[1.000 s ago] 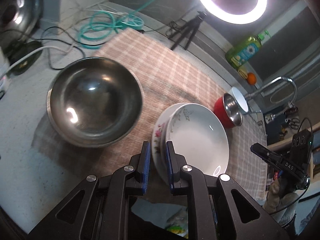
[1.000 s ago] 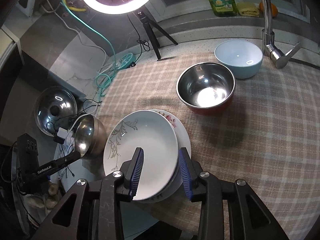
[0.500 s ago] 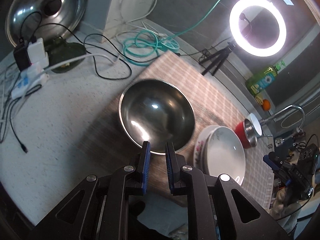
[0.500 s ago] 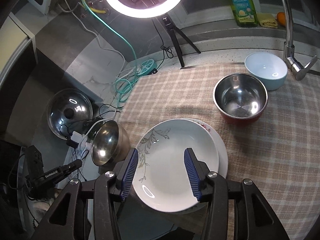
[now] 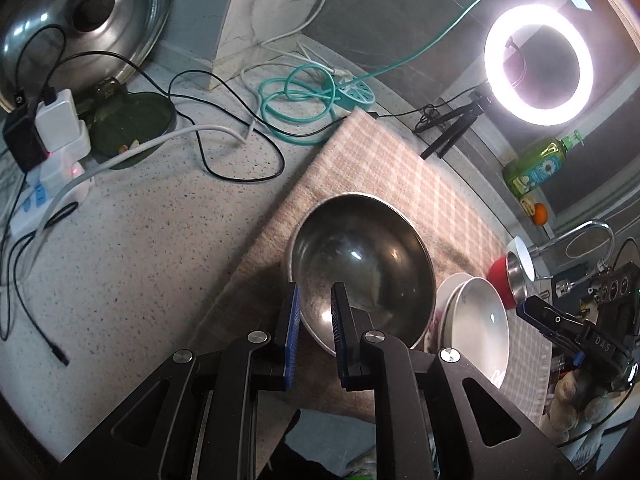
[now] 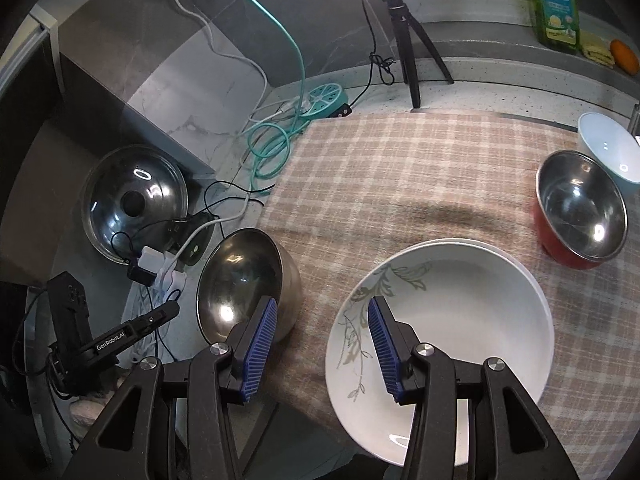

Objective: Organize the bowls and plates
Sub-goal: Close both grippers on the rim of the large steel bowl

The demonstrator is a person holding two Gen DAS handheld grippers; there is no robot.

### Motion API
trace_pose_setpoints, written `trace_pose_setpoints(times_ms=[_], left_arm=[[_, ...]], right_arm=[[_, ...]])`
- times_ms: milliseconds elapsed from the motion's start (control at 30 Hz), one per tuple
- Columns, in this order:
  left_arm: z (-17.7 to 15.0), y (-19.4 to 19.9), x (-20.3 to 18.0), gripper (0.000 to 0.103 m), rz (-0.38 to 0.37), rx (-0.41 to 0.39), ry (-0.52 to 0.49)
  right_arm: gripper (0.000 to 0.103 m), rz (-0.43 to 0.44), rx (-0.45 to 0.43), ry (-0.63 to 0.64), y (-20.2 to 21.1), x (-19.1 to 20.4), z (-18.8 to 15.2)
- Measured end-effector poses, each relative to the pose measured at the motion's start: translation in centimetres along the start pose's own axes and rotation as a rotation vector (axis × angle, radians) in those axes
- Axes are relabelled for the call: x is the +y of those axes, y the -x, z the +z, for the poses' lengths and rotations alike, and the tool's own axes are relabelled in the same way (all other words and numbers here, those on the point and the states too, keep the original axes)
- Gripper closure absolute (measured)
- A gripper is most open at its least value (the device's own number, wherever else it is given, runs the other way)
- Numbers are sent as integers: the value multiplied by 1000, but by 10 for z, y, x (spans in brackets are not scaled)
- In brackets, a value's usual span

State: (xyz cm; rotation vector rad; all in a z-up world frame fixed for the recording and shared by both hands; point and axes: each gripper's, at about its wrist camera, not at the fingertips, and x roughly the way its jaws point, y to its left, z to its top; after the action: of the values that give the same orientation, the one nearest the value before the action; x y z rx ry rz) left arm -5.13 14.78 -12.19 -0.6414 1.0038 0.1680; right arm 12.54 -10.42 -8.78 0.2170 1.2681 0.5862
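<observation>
Left gripper [image 5: 314,322]: blue ribbed pads closed on the near rim of the large steel bowl [image 5: 360,264], one pad outside the wall, one inside. Bowl is plain brushed steel, round, mouth tipped toward the left camera; from the right wrist it stands tilted at the left edge of the checked cloth [image 6: 400,184], mouth facing left. Right gripper [image 6: 322,340]: jaws partly apart, nothing pressed between them; its left pad is in front of the steel bowl's wall, its right pad over the near-left rim of the top plate [image 6: 452,328]. Top plate is white, deep, round, with a grey-brown leaf sprig along its left rim; it lies flat on a second white plate whose edge shows behind it. Further right on the cloth: red bowl [image 6: 576,216] with a steel inside, upright, touching a pale blue bowl [image 6: 608,148] behind it. Writing: "GenRobot.AI" on the left gripper's body seen from the right wrist; "DAS" on the right gripper [image 5: 568,328] seen from the left wrist. At the back, ring light [image 5: 538,64] on a tripod and a green bottle [image 6: 556,4], label unreadable.
</observation>
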Motion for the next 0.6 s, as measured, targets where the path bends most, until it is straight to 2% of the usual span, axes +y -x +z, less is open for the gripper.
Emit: trace_pose_setpoints(times_ms=[100, 300, 600], left_arm=[[7, -6, 5, 89, -5, 13, -4], [14, -16, 9, 89, -17, 37, -18], [17, -24, 10, 89, -18, 50, -22]], right_arm=[[60, 10, 22, -13, -17, 8, 5], [72, 12, 83, -30, -51, 19, 11], [82, 22, 142, -36, -82, 28, 15]])
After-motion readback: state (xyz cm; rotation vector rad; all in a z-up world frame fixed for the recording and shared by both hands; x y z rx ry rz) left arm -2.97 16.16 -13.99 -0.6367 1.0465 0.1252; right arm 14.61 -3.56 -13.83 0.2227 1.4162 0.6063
